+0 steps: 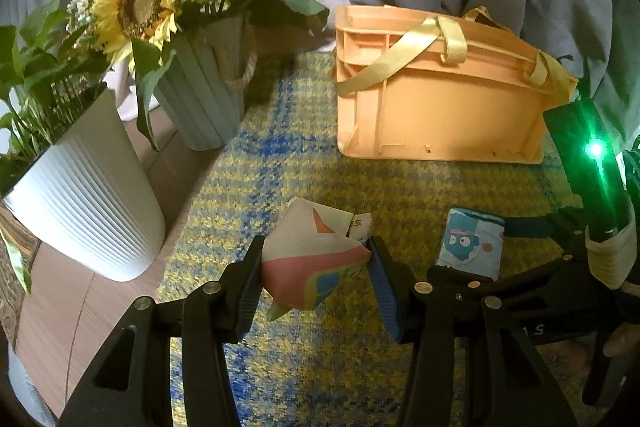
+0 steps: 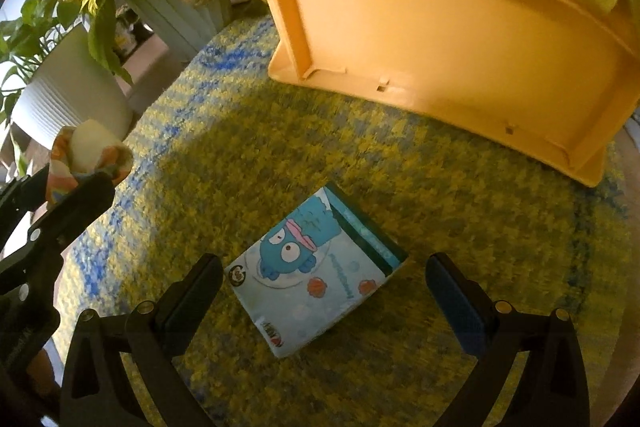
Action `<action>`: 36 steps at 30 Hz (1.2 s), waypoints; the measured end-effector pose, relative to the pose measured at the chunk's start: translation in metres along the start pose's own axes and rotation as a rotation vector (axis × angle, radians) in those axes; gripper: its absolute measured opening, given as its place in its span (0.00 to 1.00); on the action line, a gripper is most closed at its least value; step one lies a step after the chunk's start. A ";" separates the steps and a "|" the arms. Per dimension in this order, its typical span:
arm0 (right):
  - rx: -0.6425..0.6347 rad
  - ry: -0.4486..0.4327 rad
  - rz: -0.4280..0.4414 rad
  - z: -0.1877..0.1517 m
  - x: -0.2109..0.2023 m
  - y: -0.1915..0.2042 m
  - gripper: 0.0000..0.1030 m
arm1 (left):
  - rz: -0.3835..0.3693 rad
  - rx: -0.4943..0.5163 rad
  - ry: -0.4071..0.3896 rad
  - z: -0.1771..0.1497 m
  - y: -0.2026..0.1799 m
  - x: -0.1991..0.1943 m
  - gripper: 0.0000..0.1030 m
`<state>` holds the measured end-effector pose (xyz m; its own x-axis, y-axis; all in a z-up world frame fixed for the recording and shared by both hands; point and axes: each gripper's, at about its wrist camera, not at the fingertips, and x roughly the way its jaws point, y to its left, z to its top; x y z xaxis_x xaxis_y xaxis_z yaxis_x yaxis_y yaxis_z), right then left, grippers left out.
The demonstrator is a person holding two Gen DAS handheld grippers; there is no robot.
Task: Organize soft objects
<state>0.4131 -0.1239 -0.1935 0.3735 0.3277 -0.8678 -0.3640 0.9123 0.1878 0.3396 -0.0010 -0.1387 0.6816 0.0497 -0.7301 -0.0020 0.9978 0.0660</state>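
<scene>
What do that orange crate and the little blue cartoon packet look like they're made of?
The orange crate looks like moulded hard plastic with a smooth matte finish: ribbed walls and stiff straight edges. Its yellow straps look like woven fabric with a slight sheen. The blue cartoon packet seems wrapped in thin printed plastic film, faintly glossy and slightly puffy; what is inside cannot be told.

On my black right gripper's body (image 1: 560, 323), at five o'clock, I read a lone "S".

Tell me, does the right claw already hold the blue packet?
No, the right claw stands open around the blue packet, which lies on the mat.
</scene>
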 end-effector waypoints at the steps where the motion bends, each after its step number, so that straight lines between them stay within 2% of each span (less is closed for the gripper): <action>1: 0.000 -0.001 0.001 0.001 0.001 0.000 1.00 | 0.000 -0.003 0.005 -0.001 0.000 0.002 0.48; 5: -0.016 0.016 -0.016 0.003 0.010 0.002 1.00 | 0.007 0.000 0.011 -0.002 0.001 0.005 0.48; 9: -0.036 -0.003 -0.018 0.003 0.010 0.005 0.99 | 0.007 0.000 0.015 -0.002 0.002 0.007 0.48; 13: -0.041 -0.022 -0.031 0.001 0.006 0.004 0.88 | 0.003 0.005 0.015 -0.003 0.001 0.007 0.48; 16: -0.034 -0.027 -0.028 0.000 0.003 0.001 0.87 | -0.002 0.005 0.014 -0.002 0.000 0.007 0.48; 23: -0.002 -0.074 -0.051 -0.007 -0.021 -0.007 0.87 | -0.017 0.013 0.002 -0.001 -0.001 0.004 0.48; 36: 0.056 -0.188 -0.149 -0.015 -0.075 -0.016 0.87 | -0.063 0.031 -0.062 0.011 -0.014 -0.018 0.48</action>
<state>0.3786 -0.1668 -0.1386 0.5735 0.2238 -0.7881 -0.2469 0.9645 0.0942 0.3359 -0.0162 -0.1191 0.7236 -0.0167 -0.6900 0.0640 0.9970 0.0431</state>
